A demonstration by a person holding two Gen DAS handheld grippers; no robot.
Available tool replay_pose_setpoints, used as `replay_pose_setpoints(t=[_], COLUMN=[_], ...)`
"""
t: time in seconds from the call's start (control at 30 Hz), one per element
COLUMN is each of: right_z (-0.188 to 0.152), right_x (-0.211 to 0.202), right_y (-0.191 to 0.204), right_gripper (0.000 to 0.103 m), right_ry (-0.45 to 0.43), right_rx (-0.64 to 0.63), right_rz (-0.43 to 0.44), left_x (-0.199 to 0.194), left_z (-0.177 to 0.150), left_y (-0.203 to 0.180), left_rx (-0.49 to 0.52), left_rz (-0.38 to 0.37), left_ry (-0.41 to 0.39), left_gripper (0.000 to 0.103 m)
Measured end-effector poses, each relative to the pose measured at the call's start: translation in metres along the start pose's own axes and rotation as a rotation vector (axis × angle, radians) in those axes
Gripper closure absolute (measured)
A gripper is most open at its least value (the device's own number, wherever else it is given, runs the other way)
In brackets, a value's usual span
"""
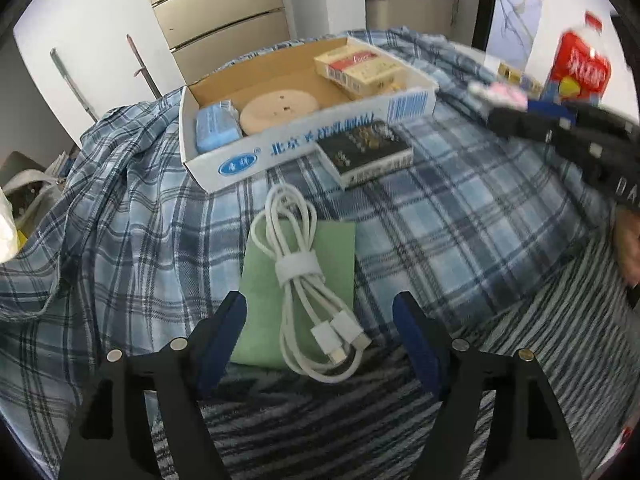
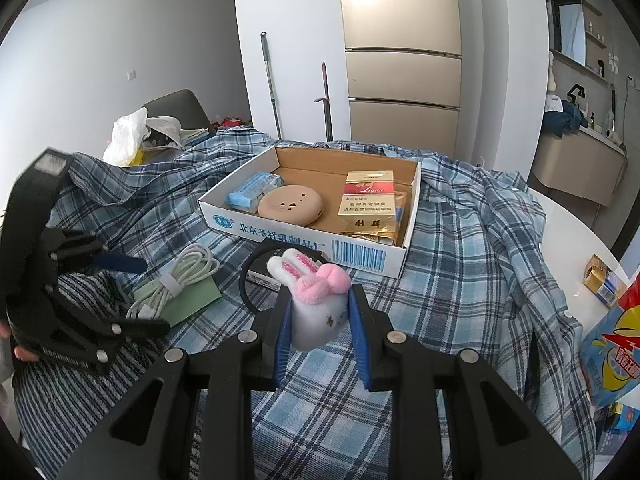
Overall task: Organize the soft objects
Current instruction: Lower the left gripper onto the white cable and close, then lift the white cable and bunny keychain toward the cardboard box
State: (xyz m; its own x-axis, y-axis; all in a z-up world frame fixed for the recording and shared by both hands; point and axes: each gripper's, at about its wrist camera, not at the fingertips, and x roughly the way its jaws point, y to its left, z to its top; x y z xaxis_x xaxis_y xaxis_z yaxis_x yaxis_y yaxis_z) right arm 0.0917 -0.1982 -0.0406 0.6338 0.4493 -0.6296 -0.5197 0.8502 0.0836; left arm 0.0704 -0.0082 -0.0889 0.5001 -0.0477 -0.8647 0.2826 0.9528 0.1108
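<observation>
White coiled charging cable (image 1: 308, 292) lies on a green cloth (image 1: 260, 280) between the open left gripper (image 1: 320, 344). Right gripper (image 2: 320, 336) clamps a plush bunny (image 2: 316, 300). Close low around the strap.

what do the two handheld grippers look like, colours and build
Both look alike. The left gripper has black angular plastic arms with cut-out openings, round silver bolts at the pivots, and blue pads lining its fingers. The right gripper has the same black frame, silver bolts and blue pads. White lettering marks the right gripper's body in the left wrist view.
</observation>
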Motion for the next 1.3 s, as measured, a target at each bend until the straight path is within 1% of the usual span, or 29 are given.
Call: replay_pose_setpoints(t=[0.07, 0.2, 0.23, 0.27, 0.3, 0.33, 0.5, 0.63, 0.8, 0.9, 1.07, 1.1, 1.13, 1.2, 1.27, 1.3], right_z=[0.000, 0.000, 0.000, 0.000, 0.000, 0.000, 0.000, 0.000, 0.000, 0.000, 0.000, 0.000, 0.000, 0.000, 0.000, 0.000], right_x=[0.000, 0.001, 0.001, 0.001, 0.001, 0.001, 0.002, 0.002, 0.001, 0.001, 0.002, 0.003, 0.002, 0.002, 0.002, 0.002], right_y=[-0.001, -0.001, 0.000, 0.000, 0.000, 0.000, -0.001, -0.001, -0.001, -0.001, -0.002, -0.002, -0.001, -0.001, -0.001, -0.001], right_gripper=[0.078, 0.078, 0.078, 0.078, 0.078, 0.078, 0.078, 0.078, 0.078, 0.078, 0.078, 0.078, 0.078, 0.078, 0.078, 0.078], right_ry=[0.002, 0.005, 0.005, 0.006, 0.006, 0.006, 0.010, 0.009, 0.009, 0.011, 0.015, 0.016, 0.016, 0.016, 0.015, 0.015], right_rx=[0.003, 0.003, 0.000, -0.003, -0.004, -0.004, 0.002, 0.004, -0.001, -0.003, 0.003, 0.002, 0.002, 0.003, 0.004, 0.004], right_rz=[0.000, -0.001, -0.002, -0.003, -0.003, -0.003, -0.002, -0.002, -0.003, -0.002, 0.003, 0.002, 0.002, 0.002, 0.002, 0.002], left_x=[-0.001, -0.002, -0.003, -0.005, -0.006, -0.006, -0.004, -0.003, 0.005, 0.014, 0.016, 0.016, 0.015, 0.012, 0.006, 0.000], left_z=[-0.004, -0.011, -0.013, -0.014, -0.016, -0.016, -0.012, -0.003, 0.004, 0.003, 0.003, 0.003, 0.002, 0.000, -0.004, -0.005], left_y=[0.001, 0.015, 0.018, 0.020, 0.019, 0.018, 0.015, 0.020, 0.024, 0.030, 0.032, 0.032, 0.031, 0.028, 0.023, 0.020], left_rx=[0.008, -0.034, -0.044, -0.038, -0.023, -0.010, -0.039, -0.066, -0.069, -0.096, -0.105, -0.105, -0.100, -0.087, -0.067, -0.055], left_rz=[0.031, 0.033, 0.027, 0.016, 0.005, 0.000, -0.033, -0.002, -0.008, -0.028, -0.038, -0.036, -0.033, -0.017, -0.007, -0.011], left_ry=[-0.010, 0.012, 0.006, -0.005, -0.010, -0.009, -0.016, -0.033, -0.012, 0.005, 0.002, -0.001, -0.009, -0.035, -0.081, -0.117], left_gripper=[0.025, 0.025, 0.029, 0.037, 0.057, 0.060, 0.060, 0.059, 0.059, 0.059, 0.059, 0.062, 0.071, 0.074, 0.075, 0.075])
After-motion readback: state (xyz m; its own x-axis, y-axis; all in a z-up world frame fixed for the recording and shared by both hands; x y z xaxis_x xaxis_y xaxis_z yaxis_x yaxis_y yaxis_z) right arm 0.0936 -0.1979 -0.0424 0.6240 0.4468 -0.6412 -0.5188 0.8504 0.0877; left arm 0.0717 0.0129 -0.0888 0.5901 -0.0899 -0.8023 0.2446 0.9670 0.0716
